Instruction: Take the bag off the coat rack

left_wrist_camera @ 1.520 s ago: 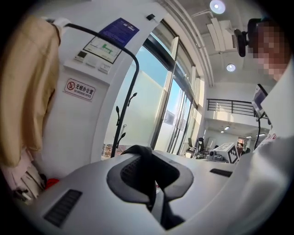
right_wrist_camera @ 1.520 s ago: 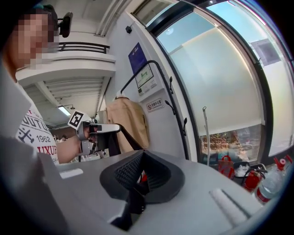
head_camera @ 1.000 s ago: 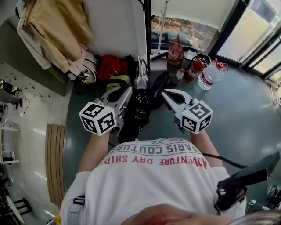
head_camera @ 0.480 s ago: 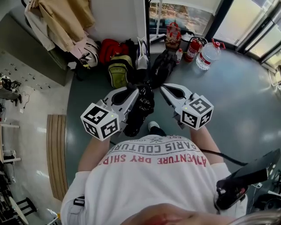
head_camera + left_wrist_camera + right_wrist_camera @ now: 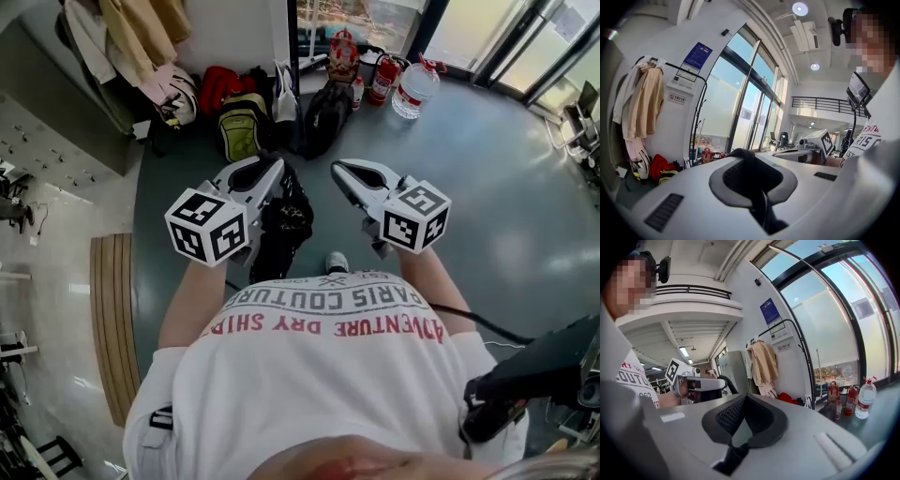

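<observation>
The black bag (image 5: 281,223) is off the coat rack. It hangs from my left gripper (image 5: 266,174), in front of the person's chest and above the grey floor (image 5: 487,187). In the left gripper view, the jaws are pressed together on the bag's strap (image 5: 751,176), which loops up between the pads. The rest of the bag drops below the gripper, out of that view.

My right gripper (image 5: 343,172) is held level with the left one, near the bag but apart from it. Its jaws are closed with nothing between them.

One shoe (image 5: 336,262) shows on the floor just below the bag.

Farther out, the coat rack (image 5: 697,119) stands against a white wall, well apart from both grippers. A beige coat (image 5: 646,105) hangs on it.

On the floor at the foot of the wall lie a red bag (image 5: 217,86), a green backpack (image 5: 242,129) and a dark pack (image 5: 326,111). Beside them, by the tall windows, stand a fire extinguisher (image 5: 384,75) and a large water bottle (image 5: 413,86).
</observation>
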Motion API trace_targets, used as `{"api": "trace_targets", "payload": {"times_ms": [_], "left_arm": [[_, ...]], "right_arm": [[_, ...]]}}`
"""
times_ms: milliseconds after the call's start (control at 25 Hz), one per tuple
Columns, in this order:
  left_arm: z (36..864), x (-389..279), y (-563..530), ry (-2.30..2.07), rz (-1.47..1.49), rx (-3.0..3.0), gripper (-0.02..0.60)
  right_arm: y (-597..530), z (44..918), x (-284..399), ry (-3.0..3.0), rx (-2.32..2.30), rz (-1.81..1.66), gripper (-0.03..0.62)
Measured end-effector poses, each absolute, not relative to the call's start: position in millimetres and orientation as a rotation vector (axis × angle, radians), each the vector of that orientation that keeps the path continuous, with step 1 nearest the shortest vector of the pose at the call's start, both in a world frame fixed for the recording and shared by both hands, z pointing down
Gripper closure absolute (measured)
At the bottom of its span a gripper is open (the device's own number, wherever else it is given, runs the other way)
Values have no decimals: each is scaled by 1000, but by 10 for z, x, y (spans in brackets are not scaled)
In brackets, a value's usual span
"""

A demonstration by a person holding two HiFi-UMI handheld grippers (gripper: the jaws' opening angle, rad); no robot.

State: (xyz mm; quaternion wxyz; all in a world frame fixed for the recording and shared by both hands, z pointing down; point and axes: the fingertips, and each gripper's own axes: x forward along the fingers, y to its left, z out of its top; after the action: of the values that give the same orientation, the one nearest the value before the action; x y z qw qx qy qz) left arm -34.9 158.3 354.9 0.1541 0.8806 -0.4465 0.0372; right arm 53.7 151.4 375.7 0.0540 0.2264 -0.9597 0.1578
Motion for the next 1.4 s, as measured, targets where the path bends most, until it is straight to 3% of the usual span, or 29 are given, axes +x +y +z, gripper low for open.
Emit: {"api": "trace_targets", "payload": {"times_ms": [560,1400], "left_arm": [[3361,-288,2561,-1303,97,2542,560],[3439,-191,2447,-1269,161,2552,560]], "right_arm": [[2402,3606,574,-2942,645,412,592],[2390,3676,664,-2914,671,399,592]]}}
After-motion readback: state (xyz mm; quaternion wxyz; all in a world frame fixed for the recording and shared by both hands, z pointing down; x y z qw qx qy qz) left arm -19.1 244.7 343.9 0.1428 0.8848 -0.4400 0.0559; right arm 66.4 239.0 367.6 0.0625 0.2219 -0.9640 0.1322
